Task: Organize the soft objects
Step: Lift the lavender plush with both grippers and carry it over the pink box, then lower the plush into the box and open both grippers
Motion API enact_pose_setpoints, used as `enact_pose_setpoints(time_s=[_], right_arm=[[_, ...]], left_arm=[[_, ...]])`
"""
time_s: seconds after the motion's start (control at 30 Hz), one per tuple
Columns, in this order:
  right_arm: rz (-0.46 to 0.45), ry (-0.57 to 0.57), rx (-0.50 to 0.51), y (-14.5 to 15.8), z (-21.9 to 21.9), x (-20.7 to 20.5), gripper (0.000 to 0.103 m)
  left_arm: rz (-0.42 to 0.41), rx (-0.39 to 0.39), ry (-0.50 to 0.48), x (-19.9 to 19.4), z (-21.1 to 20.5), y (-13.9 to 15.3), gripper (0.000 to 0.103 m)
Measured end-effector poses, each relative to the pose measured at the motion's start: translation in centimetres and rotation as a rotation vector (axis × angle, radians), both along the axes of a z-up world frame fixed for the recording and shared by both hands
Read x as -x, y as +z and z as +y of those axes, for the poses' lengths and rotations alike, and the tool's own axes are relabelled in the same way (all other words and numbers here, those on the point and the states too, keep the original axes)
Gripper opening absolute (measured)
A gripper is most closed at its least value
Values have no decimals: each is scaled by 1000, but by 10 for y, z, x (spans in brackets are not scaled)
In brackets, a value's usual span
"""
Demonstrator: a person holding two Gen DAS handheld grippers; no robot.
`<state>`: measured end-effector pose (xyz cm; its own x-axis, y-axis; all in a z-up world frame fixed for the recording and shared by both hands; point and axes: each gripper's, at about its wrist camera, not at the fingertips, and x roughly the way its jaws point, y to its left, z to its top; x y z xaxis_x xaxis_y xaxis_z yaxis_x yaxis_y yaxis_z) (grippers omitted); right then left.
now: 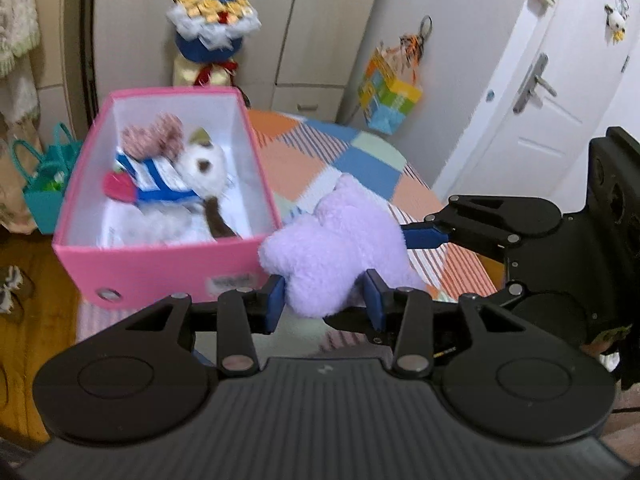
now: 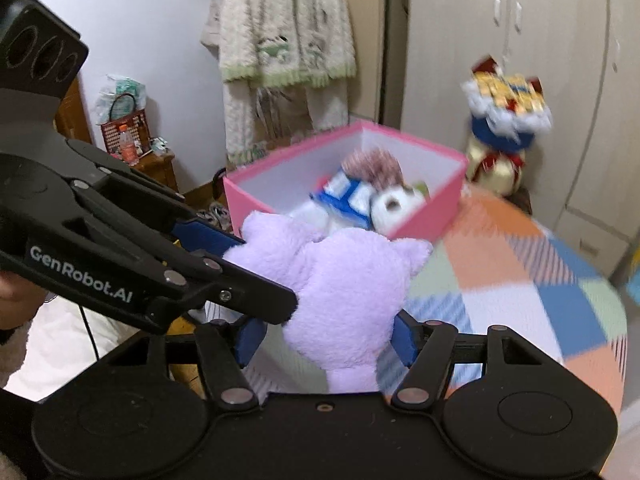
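A lilac plush toy (image 1: pixel 332 252) hangs above the patchwork bed cover (image 1: pixel 304 160), just right of the pink box (image 1: pixel 160 268). My left gripper (image 1: pixel 325 300) is shut on the plush's lower lobe, both blue pads pressing it. In the right wrist view the plush (image 2: pixel 344 292) sits between the fingers of my right gripper (image 2: pixel 326 340). The right pad touches it and a small gap shows at the left pad, so this gripper is open. The pink box (image 2: pixel 424 204) holds a white plush in blue stripes (image 1: pixel 200 168) and a knitted heart (image 1: pixel 150 136).
Behind the box, a bouquet ornament (image 1: pixel 212 20) stands before the wardrobe doors. A colourful gift bag (image 1: pixel 390 96) hangs near the white door (image 1: pixel 540 100). A teal bag (image 1: pixel 44 184) sits on the floor. A cardigan (image 2: pixel 284 32) hangs above a wooden nightstand (image 2: pixel 160 168).
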<state>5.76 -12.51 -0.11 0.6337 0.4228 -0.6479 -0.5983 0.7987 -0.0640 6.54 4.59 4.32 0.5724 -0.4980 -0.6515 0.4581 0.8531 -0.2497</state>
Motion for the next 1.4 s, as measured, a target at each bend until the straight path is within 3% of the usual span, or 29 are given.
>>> enact_pose_setpoints(time_s=[0.13,0.37,0.57,0.8,1.03,1.3,1.4], right_arm=[[-55,18,13,13,22,-22,73],[-135,45,27,16,50,-81,82],[-91,54,-7,11,60,-141,83],[-7,78,9,-12,72,-201,84],[61,126,56,-33,81,-234,83],[60,103,73,-46,76,-236,82],[34,88,98,-50,77,-232,75]], left_arm=[[-46,5,22,-22,21,12,40],[-43,24,57,-84,45,15,41],[-51,44,119,-136,58,0,41],[17,55,166,-191,66,-26,41],[47,25,213,-212,71,-48,43],[-22,-72,244,-215,65,-61,41],[-34,-94,250,-215,61,-64,40]])
